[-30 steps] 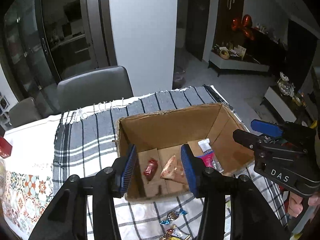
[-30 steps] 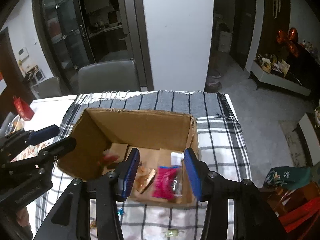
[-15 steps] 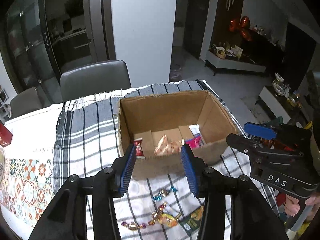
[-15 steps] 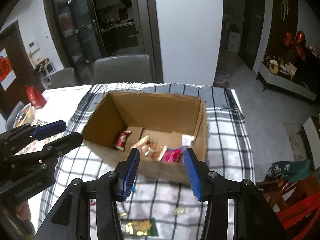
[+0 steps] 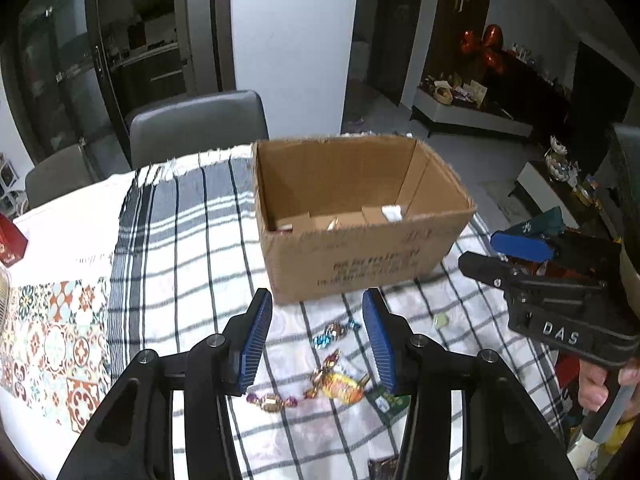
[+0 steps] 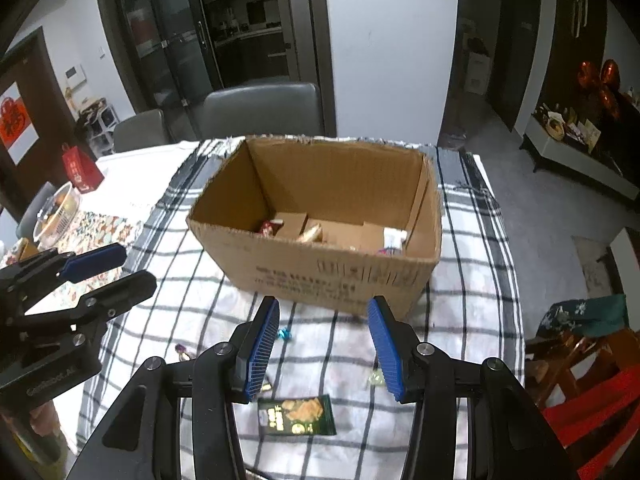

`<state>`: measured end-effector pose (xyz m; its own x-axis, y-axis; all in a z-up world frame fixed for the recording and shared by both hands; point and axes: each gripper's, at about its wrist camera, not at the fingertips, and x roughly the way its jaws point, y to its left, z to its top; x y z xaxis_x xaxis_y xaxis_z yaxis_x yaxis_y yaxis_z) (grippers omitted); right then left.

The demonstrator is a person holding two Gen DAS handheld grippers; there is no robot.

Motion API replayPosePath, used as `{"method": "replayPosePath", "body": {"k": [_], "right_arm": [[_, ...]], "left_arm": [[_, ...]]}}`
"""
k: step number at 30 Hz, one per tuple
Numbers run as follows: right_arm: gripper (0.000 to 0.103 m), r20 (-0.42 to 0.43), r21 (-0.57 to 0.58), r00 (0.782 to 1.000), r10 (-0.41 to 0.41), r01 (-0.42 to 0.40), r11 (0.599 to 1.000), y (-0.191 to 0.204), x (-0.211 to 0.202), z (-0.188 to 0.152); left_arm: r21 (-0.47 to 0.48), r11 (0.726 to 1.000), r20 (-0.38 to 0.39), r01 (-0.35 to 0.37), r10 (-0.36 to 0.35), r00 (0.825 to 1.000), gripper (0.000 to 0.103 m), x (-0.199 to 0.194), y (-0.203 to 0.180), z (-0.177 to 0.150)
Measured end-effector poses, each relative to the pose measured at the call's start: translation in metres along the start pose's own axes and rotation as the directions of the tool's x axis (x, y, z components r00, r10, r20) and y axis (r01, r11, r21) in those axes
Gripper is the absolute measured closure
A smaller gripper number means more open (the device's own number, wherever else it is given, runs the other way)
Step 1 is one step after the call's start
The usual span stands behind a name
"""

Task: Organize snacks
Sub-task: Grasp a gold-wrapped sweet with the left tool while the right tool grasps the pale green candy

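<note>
An open cardboard box [image 5: 360, 256] [image 6: 320, 268] stands on the checked cloth and holds a few snacks, among them a red packet [image 6: 271, 227]. Loose wrapped candies [image 5: 334, 330] and a gold-wrapped sweet [image 5: 340, 384] lie on the cloth in front of it. A dark green snack packet [image 6: 297, 415] lies below my right gripper. My left gripper [image 5: 318, 344] is open and empty above the candies. My right gripper [image 6: 324, 348] is open and empty, in front of the box.
A small green candy [image 6: 375, 378] lies right of the packet. A patterned mat [image 5: 52, 332], a red bag [image 6: 82, 168] and a lidded bowl [image 6: 56, 208] sit at the left. Grey chairs [image 6: 260, 110] stand behind the table.
Both grippers have pulled back and down from over the box to the cloth in front of it. The loose candies and green packet have come into view.
</note>
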<state>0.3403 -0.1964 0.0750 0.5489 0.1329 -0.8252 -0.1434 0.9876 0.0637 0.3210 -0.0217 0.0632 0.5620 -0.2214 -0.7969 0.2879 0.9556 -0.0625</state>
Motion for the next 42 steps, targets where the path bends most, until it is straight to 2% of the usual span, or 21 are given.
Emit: {"method": "replayPosePath", "body": {"k": [5, 13, 22, 31, 36, 39, 42], "right_arm": [[0.056, -0.063, 0.023, 0.998, -0.021, 0.022, 0.999, -0.004, 0.013, -0.013], [0.056, -0.167, 0.036, 0.983, -0.081, 0.088, 0.995, -0.019, 0.036, -0.03], [0.056, -0.3, 0.079, 0.949, -0.1, 0.129, 0.988, -0.04, 0.077, -0.05], [0.056, -0.353, 0.072, 0.928, -0.119, 0.154, 0.985, -0.049, 0.099, -0.061], [0.057, -0.395, 0.08, 0.912, -0.111, 0.154, 0.985, -0.054, 0.114, -0.066], [0.057, -0.399, 0.085, 0.911, -0.101, 0.146, 0.986, -0.054, 0.118, -0.068], [0.063, -0.407, 0.094, 0.909, -0.086, 0.136, 0.986, -0.057, 0.124, -0.069]], "left_arm": [[-0.015, 1.0, -0.044, 0.0, 0.0, 0.999, 0.057, 0.012, 0.003, -0.019], [-0.033, 0.999, -0.135, 0.0, -0.005, 0.991, 0.057, 0.039, 0.001, -0.043], [-0.057, 0.998, -0.246, -0.006, -0.009, 0.969, 0.057, 0.075, 0.001, -0.06], [-0.059, 0.998, -0.315, -0.025, 0.005, 0.949, 0.058, 0.105, 0.003, -0.07], [-0.064, 0.998, -0.356, -0.026, 0.001, 0.934, 0.062, 0.12, 0.002, -0.074], [-0.065, 0.997, -0.368, -0.027, 0.001, 0.93, 0.063, 0.125, 0.002, -0.076], [-0.072, 0.997, -0.38, -0.027, -0.003, 0.925, 0.065, 0.13, 0.002, -0.077]]}}
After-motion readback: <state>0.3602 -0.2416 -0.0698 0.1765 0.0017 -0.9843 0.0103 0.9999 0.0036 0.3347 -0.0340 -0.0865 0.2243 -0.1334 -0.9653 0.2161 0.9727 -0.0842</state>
